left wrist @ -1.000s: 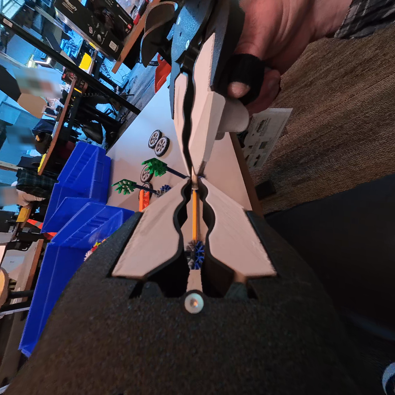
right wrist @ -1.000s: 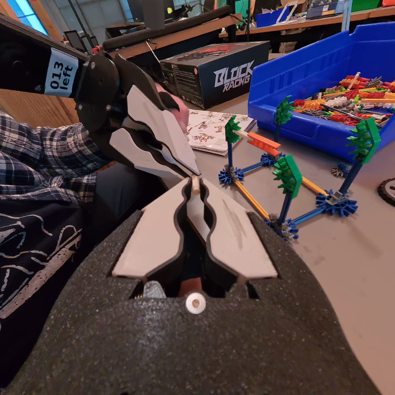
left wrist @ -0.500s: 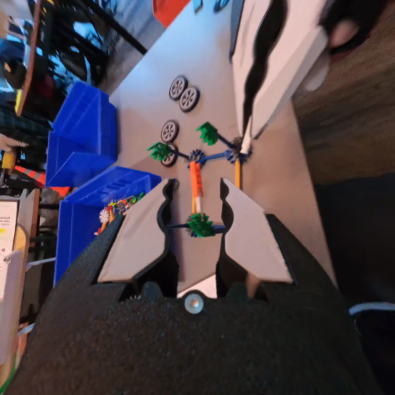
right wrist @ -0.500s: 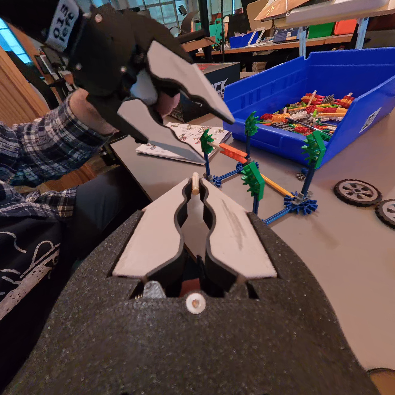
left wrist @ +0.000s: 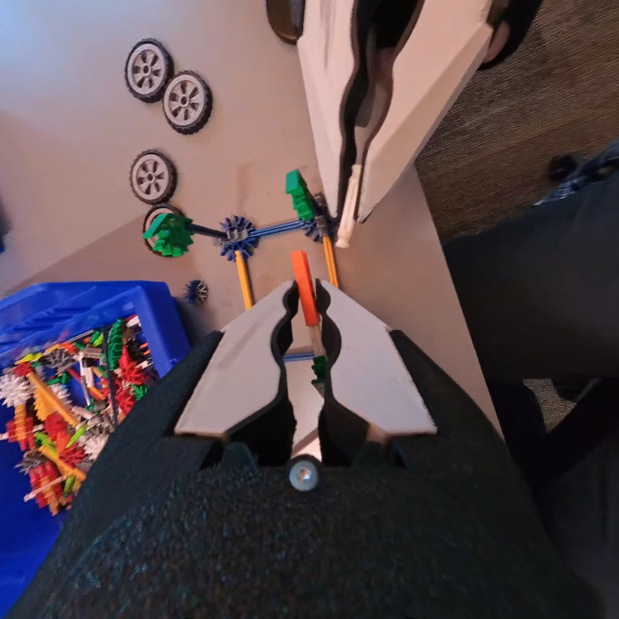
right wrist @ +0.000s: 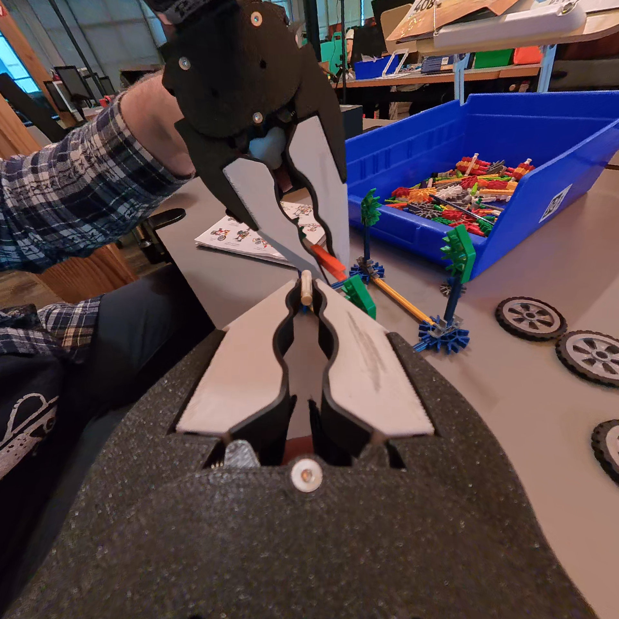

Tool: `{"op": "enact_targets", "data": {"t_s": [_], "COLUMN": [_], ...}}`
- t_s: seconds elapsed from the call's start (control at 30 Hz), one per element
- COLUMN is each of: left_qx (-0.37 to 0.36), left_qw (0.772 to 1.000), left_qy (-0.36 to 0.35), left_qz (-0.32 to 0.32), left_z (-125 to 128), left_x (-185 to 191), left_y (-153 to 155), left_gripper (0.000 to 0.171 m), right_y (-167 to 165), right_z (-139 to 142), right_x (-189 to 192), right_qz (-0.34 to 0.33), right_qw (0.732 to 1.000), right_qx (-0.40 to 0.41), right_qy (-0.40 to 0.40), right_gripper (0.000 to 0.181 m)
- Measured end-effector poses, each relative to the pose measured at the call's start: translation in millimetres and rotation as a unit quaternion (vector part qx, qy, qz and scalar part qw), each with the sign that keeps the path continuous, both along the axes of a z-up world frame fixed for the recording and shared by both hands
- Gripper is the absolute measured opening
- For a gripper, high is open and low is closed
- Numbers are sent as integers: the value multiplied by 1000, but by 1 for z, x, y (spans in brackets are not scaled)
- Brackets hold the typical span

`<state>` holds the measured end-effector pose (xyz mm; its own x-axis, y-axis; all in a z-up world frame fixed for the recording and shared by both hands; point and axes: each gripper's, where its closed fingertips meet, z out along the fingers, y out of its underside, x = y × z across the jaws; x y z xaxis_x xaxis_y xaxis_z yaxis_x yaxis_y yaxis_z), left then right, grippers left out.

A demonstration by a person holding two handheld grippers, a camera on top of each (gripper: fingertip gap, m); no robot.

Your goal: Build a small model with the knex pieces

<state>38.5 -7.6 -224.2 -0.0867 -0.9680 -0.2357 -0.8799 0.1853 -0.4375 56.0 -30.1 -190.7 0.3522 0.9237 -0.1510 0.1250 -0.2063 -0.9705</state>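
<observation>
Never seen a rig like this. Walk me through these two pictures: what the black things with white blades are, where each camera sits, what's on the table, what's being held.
No robot here: a person holds two hand-held grippers, each with two white fingers and a camera looking along them.

The left wrist view looks steeply down at the table. The left gripper is closed on an orange piece of a rod-and-connector toy frame.

The right wrist view looks across the table. The right gripper pinches a short white rod.

Also there: loose toy wheels, a blue bin of parts, and an instruction booklet.
</observation>
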Motion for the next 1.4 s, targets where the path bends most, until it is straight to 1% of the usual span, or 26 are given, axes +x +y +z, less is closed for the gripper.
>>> {"op": "enact_targets", "data": {"t_s": [0.3, 0.43, 0.53, 0.97, 1.4], "left_qx": [-43, -45, -48, -30, 6], "left_qw": [998, 998, 997, 998, 998], "left_qy": [-15, -20, -30, -14, -5], "left_qz": [-49, -49, -52, -59, -63], "left_z": [0, 2, 4, -1, 1], "left_x": [3, 4, 6, 8, 10], "left_y": [-16, -14, -15, -13, -9], "left_gripper": [4, 4, 5, 6, 5], "right_y": [-1, -3, 1, 4, 7], "right_z": [-4, -5, -8, -10, -9], "right_x": [-2, -4, -3, -5, -5], "right_qz": [24, 32, 20, 13, -9], "right_qw": [1000, 999, 999, 999, 999], "right_qx": [8, 16, 25, 27, 34], "right_qy": [-1, -9, -23, -22, -24], "right_gripper": [5, 5, 5, 5, 5]}}
